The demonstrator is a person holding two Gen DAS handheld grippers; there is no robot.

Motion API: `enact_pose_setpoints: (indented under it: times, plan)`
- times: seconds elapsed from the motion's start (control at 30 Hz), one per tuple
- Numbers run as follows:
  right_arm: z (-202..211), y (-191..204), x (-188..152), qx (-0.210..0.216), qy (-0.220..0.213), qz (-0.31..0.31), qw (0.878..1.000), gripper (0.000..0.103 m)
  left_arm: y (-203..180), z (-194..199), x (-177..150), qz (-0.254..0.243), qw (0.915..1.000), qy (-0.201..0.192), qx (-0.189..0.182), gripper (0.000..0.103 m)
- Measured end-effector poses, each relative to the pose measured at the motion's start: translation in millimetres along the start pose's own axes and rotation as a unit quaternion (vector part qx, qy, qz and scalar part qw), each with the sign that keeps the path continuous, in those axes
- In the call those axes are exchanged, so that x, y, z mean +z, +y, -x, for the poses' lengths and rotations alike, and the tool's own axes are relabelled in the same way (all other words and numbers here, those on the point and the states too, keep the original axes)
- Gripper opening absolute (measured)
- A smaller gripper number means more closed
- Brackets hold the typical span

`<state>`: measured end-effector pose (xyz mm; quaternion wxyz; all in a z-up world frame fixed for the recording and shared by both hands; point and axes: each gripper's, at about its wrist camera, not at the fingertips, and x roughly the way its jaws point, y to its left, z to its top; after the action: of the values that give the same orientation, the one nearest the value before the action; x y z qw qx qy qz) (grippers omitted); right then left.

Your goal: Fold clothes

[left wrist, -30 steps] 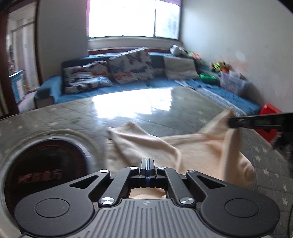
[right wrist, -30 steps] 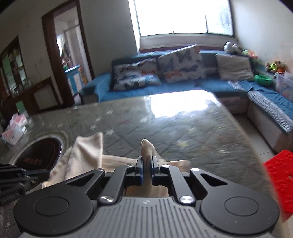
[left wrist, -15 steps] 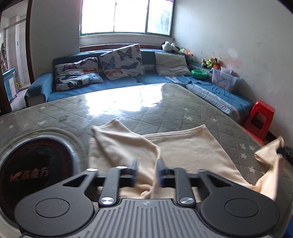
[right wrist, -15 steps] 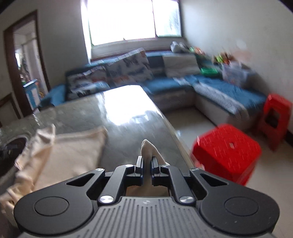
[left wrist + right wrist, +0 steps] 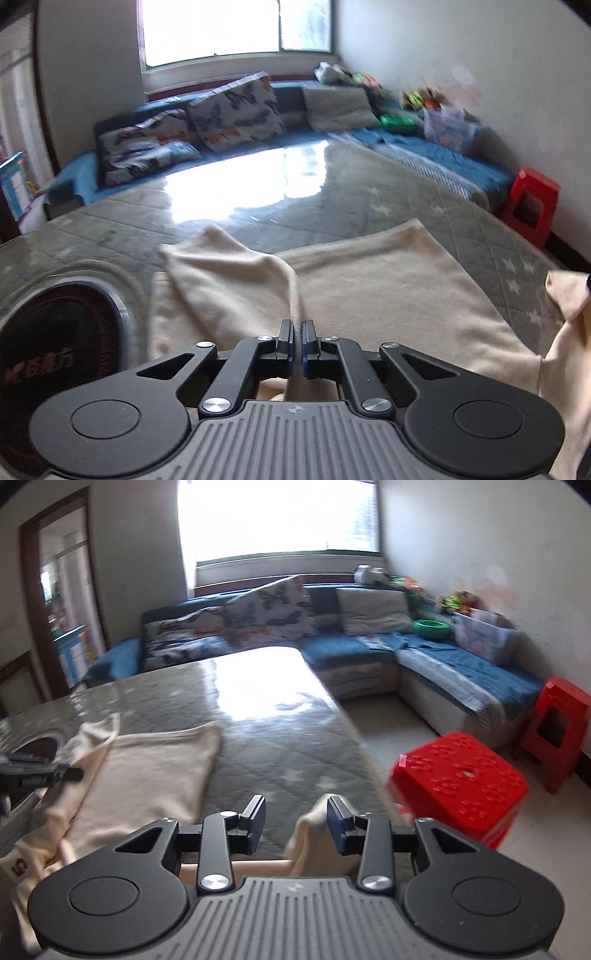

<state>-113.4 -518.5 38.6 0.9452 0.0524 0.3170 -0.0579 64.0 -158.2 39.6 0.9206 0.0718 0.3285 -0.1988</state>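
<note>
A cream garment point(image 5: 388, 280) lies spread on the grey quilted table point(image 5: 369, 195), one sleeve folded up at the left. My left gripper point(image 5: 297, 334) is shut on a raised fold of the garment at its near edge. In the right wrist view the garment point(image 5: 147, 775) lies at the left, and my right gripper point(image 5: 295, 810) is open, with a loose corner of the cloth point(image 5: 314, 834) between the jaws against the right finger. The left gripper's tip point(image 5: 40, 773) shows at that view's left edge.
A round dark heater grille point(image 5: 55, 347) sits in the table at the left. A red stool point(image 5: 461, 779) stands close by the table's right edge, another point(image 5: 557, 723) by the wall. A blue sofa point(image 5: 332, 653) with cushions runs along the back and right.
My left gripper, open half a second ago, has shut on a fold of the garment. My right gripper, shut on the cloth's corner before, has opened and let it go.
</note>
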Motion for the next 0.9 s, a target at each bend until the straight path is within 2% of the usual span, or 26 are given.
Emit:
enact_pose_setpoints:
  times: [0.2,0.33,0.47,0.53,0.63,0.73,0.83,0.9]
  plan:
    - [-16,44,-7,0.052,0.027,0.055,0.997,0.043,46,69,-13,0.072,0.9953,-0.049,0.044,0.004]
    - [-25,69,-15,0.078,0.045,0.084,0.992,0.045,78,114,-40,0.124,0.9871,-0.056,0.085,0.004]
    - [-28,86,-24,0.092,0.060,0.113,0.988,0.047,104,142,-84,0.170,0.9776,-0.024,0.121,0.004]
    - [-28,88,-28,0.096,0.067,0.123,0.985,0.053,113,150,-105,0.188,0.9744,-0.002,0.123,0.005]
    - [-27,90,-32,0.101,0.075,0.133,0.983,0.054,122,159,-124,0.207,0.9692,0.025,0.130,0.009]
    - [-22,93,-33,0.101,0.078,0.145,0.981,0.054,123,169,-124,0.203,0.9705,0.024,0.127,0.019]
    - [-16,97,-31,0.100,0.080,0.165,0.978,0.054,110,172,-108,0.173,0.9759,0.001,0.133,0.018]
    - [-15,99,-27,0.101,0.080,0.168,0.977,0.054,104,172,-94,0.162,0.9794,-0.017,0.119,0.018]
